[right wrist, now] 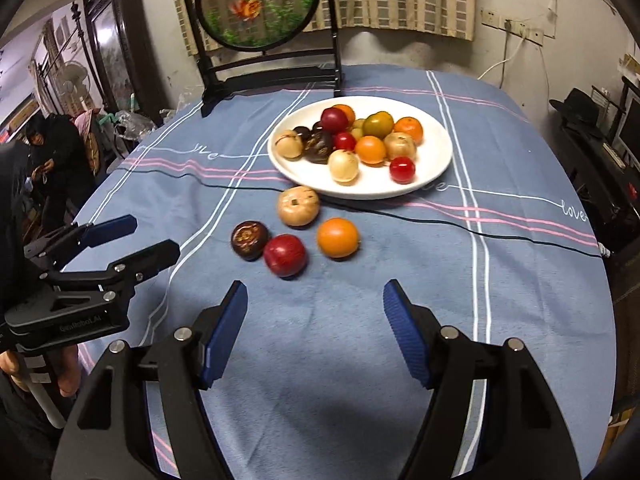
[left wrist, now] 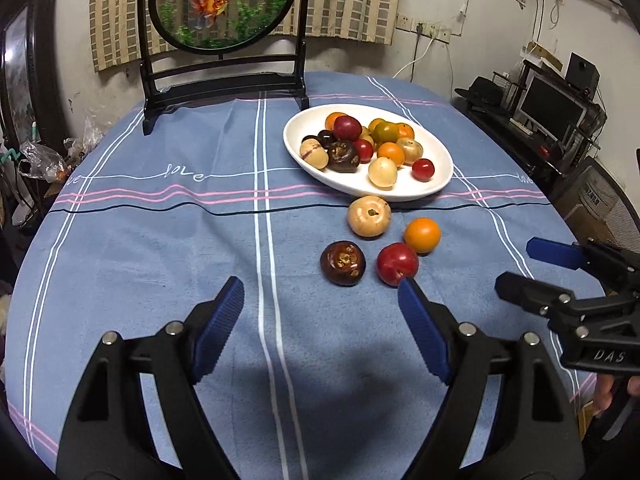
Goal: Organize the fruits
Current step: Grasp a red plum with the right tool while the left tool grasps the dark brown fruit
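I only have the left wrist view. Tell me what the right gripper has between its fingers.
Observer: Nothing. The right gripper is open over bare tablecloth, short of the red fruit.
Operator: Report what is in the room beyond the table's left edge.
Observer: A person in dark clothes sits there, near a standing fan.

Goldfish screen (left wrist: 222,4), blue tablecloth (left wrist: 160,240), monitor (left wrist: 550,108).
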`<state>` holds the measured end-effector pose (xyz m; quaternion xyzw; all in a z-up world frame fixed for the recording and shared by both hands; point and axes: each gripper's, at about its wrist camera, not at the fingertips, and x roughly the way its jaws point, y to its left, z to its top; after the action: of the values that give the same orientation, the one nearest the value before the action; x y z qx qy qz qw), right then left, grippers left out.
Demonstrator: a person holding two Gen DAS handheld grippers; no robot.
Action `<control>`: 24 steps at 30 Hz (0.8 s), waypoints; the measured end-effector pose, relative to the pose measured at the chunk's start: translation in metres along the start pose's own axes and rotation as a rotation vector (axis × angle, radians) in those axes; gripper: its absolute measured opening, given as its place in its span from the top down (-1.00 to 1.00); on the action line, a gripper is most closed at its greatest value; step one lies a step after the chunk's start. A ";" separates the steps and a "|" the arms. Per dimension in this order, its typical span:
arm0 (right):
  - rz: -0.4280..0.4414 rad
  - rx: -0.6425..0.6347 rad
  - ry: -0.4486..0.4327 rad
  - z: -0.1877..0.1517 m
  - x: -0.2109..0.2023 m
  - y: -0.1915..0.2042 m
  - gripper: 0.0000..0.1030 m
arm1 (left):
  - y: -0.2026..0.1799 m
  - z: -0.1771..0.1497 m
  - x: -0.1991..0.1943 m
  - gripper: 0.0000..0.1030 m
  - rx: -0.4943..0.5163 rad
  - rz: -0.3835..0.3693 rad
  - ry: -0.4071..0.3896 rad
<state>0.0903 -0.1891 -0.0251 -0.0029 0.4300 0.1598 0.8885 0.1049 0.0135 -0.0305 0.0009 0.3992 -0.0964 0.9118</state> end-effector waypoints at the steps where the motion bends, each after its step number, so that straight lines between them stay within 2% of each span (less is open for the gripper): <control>1: 0.007 0.000 0.006 0.000 0.003 0.002 -0.38 | 0.001 -0.001 -0.001 -0.57 -0.001 0.001 0.000; 7: 0.053 0.001 0.063 0.003 0.032 0.013 -0.38 | 0.011 -0.006 -0.001 -0.57 -0.017 0.012 0.005; 14: 0.058 -0.017 0.101 0.011 0.061 0.025 -0.38 | 0.047 -0.016 0.001 -0.61 -0.082 0.055 0.016; 17: 0.046 -0.040 0.091 0.017 0.073 0.031 -0.38 | 0.060 -0.021 0.003 -0.61 -0.105 0.058 0.026; 21: 0.031 -0.034 0.136 0.022 0.096 0.029 -0.37 | 0.069 -0.025 0.002 -0.61 -0.120 0.056 0.029; 22: 0.029 -0.032 0.145 0.022 0.102 0.029 -0.34 | 0.069 -0.025 0.002 -0.61 -0.121 0.057 0.029; 24: 0.034 -0.028 0.163 0.022 0.114 0.029 -0.08 | 0.070 -0.025 0.002 -0.61 -0.123 0.055 0.029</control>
<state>0.1653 -0.1267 -0.0947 -0.0210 0.4987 0.1802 0.8476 0.1001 0.0843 -0.0543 -0.0429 0.4176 -0.0464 0.9065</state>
